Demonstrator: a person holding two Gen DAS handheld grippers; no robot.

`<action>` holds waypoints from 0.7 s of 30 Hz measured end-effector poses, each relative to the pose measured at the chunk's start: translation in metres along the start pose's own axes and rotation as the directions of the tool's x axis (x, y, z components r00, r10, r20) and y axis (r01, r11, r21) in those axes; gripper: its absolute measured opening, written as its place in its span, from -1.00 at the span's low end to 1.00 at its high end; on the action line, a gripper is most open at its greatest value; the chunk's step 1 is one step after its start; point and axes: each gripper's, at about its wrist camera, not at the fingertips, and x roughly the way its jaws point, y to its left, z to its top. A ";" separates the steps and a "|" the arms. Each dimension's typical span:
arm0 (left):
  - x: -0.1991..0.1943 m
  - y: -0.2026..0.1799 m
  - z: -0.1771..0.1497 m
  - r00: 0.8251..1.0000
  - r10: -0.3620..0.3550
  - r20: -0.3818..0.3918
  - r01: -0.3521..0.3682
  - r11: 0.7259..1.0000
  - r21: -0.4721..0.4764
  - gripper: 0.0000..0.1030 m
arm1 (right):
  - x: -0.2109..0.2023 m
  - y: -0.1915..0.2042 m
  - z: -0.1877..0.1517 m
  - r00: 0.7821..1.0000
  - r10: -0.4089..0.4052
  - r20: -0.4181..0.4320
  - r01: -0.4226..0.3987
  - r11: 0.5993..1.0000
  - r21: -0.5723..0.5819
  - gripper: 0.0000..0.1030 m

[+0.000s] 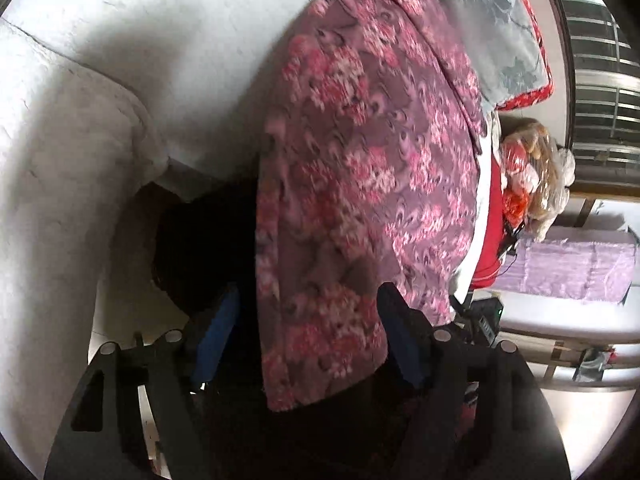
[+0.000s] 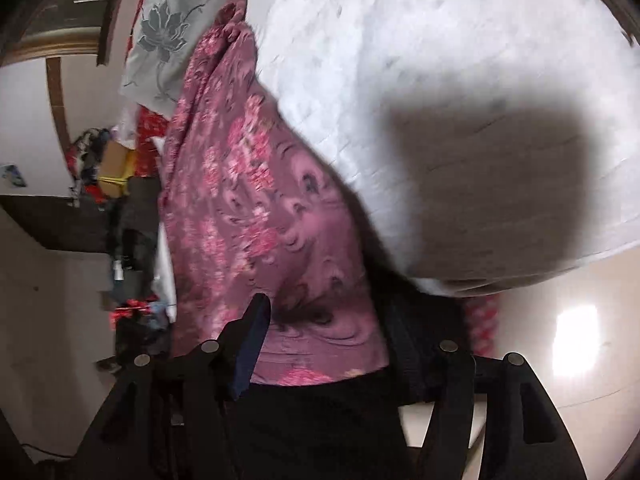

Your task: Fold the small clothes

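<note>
The mauve floral garment [image 1: 360,184] hangs in the air beside the white bed [image 1: 80,128]. It passes between the spread fingers of the left tongs [image 1: 308,320] and the right tongs [image 2: 328,332]; whether either grips it I cannot tell.

Motion blur smears the floral garment [image 1: 360,184]; it covers the right gripper's [image 2: 332,332] far finger.
</note>
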 end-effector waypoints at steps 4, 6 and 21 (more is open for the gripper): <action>0.003 -0.018 -0.011 0.991 0.128 0.039 -0.131 0.987 0.091 -0.17 | 0.005 0.023 -0.008 0.999 -0.026 -0.020 0.024 0.994 -0.110 0.06; 0.003 -0.026 -0.015 0.983 0.174 0.059 -0.180 0.975 0.128 -0.25 | -0.001 0.037 -0.012 0.997 -0.073 0.003 0.072 0.979 -0.193 -0.51; -0.045 -0.058 0.020 0.985 -0.085 0.148 0.067 0.990 0.126 -0.96 | -0.042 0.138 0.017 0.984 0.114 0.139 -0.061 0.940 -0.337 -0.84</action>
